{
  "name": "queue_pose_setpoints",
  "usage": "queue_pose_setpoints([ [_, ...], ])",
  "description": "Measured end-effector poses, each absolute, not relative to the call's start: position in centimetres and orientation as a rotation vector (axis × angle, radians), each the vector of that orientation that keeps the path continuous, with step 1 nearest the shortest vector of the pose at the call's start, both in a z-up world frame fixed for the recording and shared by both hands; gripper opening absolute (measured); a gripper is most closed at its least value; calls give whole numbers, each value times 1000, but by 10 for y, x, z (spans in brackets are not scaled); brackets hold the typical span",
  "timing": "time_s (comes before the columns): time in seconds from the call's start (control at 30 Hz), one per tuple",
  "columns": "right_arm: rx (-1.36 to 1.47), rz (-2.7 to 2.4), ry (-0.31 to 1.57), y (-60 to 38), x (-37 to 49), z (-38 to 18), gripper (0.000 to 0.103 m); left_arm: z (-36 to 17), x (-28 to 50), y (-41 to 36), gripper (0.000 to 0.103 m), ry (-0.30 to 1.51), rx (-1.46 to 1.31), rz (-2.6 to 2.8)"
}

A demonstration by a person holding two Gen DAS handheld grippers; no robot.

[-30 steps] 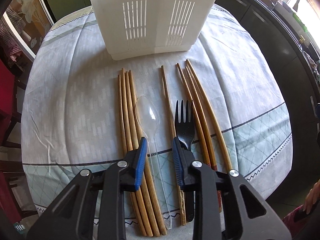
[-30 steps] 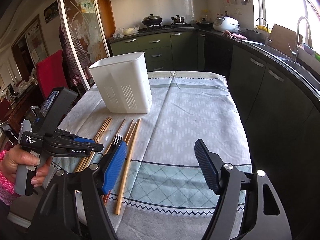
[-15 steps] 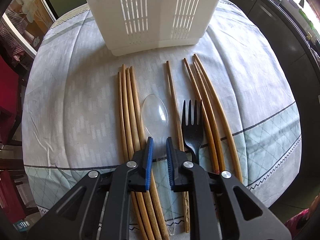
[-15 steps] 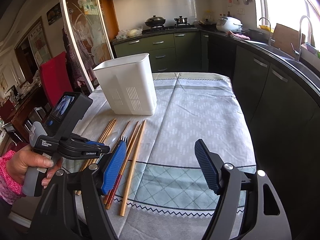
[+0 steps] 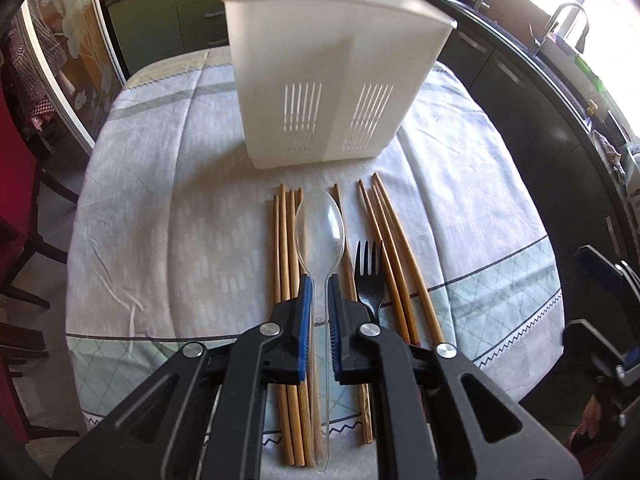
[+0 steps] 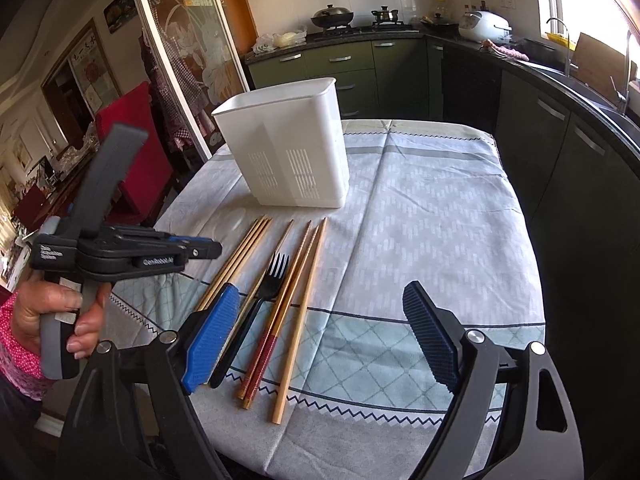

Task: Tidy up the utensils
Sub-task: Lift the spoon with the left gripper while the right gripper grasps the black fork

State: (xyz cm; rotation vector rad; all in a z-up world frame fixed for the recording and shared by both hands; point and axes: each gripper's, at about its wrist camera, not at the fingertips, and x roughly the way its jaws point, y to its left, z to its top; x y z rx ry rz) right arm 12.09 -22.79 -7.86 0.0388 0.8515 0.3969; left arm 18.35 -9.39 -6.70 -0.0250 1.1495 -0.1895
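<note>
hidden and cut-off parts

the clear spoon (image 5: 320, 232) nearly vanishes in the right wrist view. the left gripper (image 5: 319, 300) covers the middle of the chopsticks (image 5: 286, 248) and the black fork (image 5: 370, 276) handle. the holder (image 5: 320, 80) interior is unseen.

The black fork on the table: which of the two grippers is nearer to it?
Right. The right gripper hangs just over the black fork, its jaws opening with nothing between them. The left gripper, shut on the clear spoon, is beside the fork, higher up.

clear glossy plastic spoon (image 5: 320, 228), wooden chopsticks (image 5: 285, 240), cloth tablecloth (image 5: 168, 216)
</note>
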Motion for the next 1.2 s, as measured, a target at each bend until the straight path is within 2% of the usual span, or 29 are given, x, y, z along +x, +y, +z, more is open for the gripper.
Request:
queue_pose_setpoints([
  [0.07, -19, 396, 890, -209, 127, -84, 71, -51, 177, -87, 8, 1106, -33, -193],
  [0.13, -53, 410, 947, -190, 136, -92, 43, -38, 163, -78, 8, 1066, -30, -198],
  [0.2, -52, 433, 1008, -175, 147, -103, 27, -30, 155, -75, 8, 1042, -30, -206],
  [0.23, -49, 443, 1047, -168, 153, -109, 25, -28, 152, -71, 8, 1036, -30, -214],
  [0.37, -30, 474, 1180, -141, 170, -135, 18, -25, 143, -67, 8, 1026, -34, -248],
  [0.6, -52, 404, 1290, -117, 190, -166, 18, -25, 136, -58, 8, 1007, -34, -273],
  [1.0, -76, 327, 1349, -95, 203, -176, 17, -27, 137, -49, 8, 1005, -41, -294],
  [1.2, -126, 303, 1289, -86, 192, -173, 10, -24, 139, -50, 8, 992, -42, -294],
])
